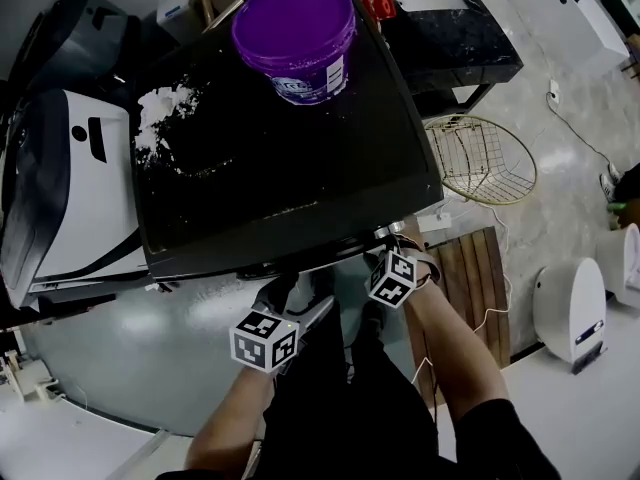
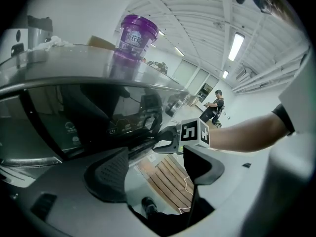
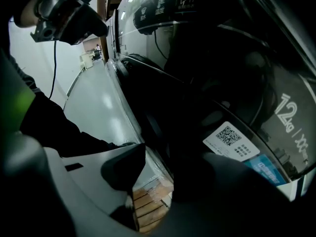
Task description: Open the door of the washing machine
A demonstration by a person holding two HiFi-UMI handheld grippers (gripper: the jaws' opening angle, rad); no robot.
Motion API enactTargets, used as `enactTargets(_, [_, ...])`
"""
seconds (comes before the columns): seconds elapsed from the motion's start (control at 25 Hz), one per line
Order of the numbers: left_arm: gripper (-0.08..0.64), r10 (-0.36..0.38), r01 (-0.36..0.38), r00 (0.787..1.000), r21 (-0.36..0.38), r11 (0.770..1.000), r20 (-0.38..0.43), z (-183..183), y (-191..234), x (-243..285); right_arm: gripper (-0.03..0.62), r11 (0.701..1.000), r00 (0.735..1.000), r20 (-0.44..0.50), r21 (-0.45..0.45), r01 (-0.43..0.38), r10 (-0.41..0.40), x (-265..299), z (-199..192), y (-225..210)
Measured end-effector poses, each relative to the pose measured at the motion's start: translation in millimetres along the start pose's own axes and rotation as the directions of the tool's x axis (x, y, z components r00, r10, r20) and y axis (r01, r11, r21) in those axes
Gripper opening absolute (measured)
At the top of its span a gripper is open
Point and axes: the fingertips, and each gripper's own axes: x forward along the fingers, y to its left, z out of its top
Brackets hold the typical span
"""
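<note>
I'm looking down on the black washing machine [image 1: 280, 188], with a purple bucket [image 1: 295, 33] standing on its top near the back. Both tools sit low at the machine's front. My right hand-held gripper [image 3: 163, 167] has its jaws around the edge of the dark door [image 3: 197, 73] and grips it; a white sticker [image 3: 231, 141] with a square code is on the door glass just beside the far jaw. My left hand-held gripper [image 2: 155, 169] hangs just beside it with its jaws wide apart and nothing between them, only the wooden slats [image 2: 168, 177] below.
</note>
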Motion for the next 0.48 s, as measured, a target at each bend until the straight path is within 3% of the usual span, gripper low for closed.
enactTargets(0.16, [0.367, 0.028, -0.028, 0.999, 0.009, 1.000, 0.023, -1.5, 6.4, -10.0, 0.167, 1.000, 1.000, 0.000, 0.012, -0.007, 0.007, 0.3, 1.1, 1.3])
enactTargets(0.36, [0.367, 0.060, -0.060, 0.997, 0.000, 0.998, 0.046, -8.6, 12.4, -14.6, 0.144, 0.997, 1.000, -0.028, -0.070, 0.011, -0.013, -3.5, 1.4, 1.9])
enactTargets(0.48, [0.365, 0.072, -0.071, 0.996, -0.009, 0.997, 0.057, -13.8, 12.1, -18.4, 0.137, 0.998, 1.000, -0.002, -0.055, 0.024, -0.024, -5.8, 1.4, 2.5])
